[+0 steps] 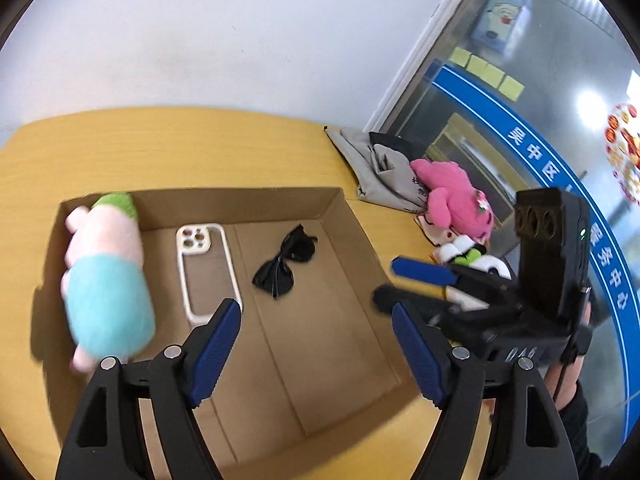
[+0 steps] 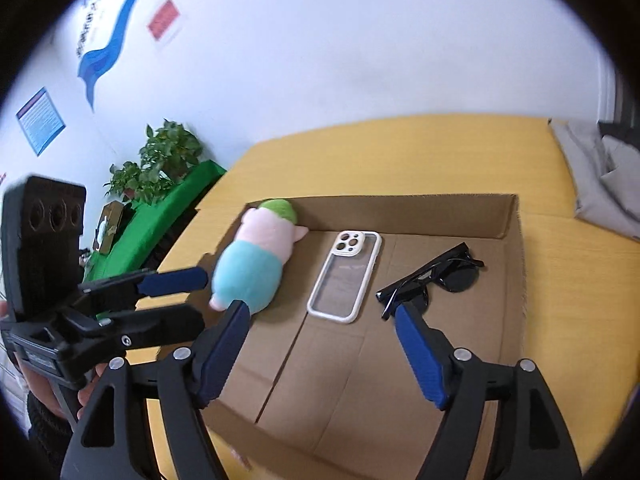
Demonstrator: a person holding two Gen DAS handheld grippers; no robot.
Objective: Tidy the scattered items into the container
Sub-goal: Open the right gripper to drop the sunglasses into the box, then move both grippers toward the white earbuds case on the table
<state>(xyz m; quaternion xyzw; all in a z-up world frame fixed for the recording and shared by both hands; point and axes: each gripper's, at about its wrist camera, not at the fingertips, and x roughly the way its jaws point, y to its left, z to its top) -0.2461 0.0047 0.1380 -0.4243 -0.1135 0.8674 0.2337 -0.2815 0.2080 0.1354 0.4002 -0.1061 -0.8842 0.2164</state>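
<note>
A plain white wall stands behind a yellow wooden table (image 1: pixel 168 148), and in the left wrist view a glass door with a blue band (image 1: pixel 532 148) fills the upper right of the frame, while in the right wrist view some green potted plants (image 2: pixel 160 164) stand at the middle left. On the table lies a shallow cardboard box (image 1: pixel 344 216), open at the top. Three things rest on its floor: a plush toy (image 1: pixel 106 276) with a pink body, a light blue lower part and a green cap lies along the left wall of the box; a white phone case (image 1: pixel 206 268) lies just beside it, near the centre; a pair of black sunglasses (image 1: pixel 286 262), folded, lies to the right of the case, apart from it. Outside the box, at the right of the left wrist view, a pink plush toy (image 1: pixel 452 196) and a small white and green toy (image 1: pixel 470 254) lie on the table next to a grey cloth bag (image 1: pixel 384 168). The left gripper (image 1: pixel 316 332) is at the bottom of its own view, above the near part of the box, with its blue pads spread wide and nothing between them. The right gripper (image 2: pixel 322 332) is also spread wide and empty, above the box floor in front of the phone case. Each gripper appears also in the other's view, at the side of the frame, with fingers apart.
</note>
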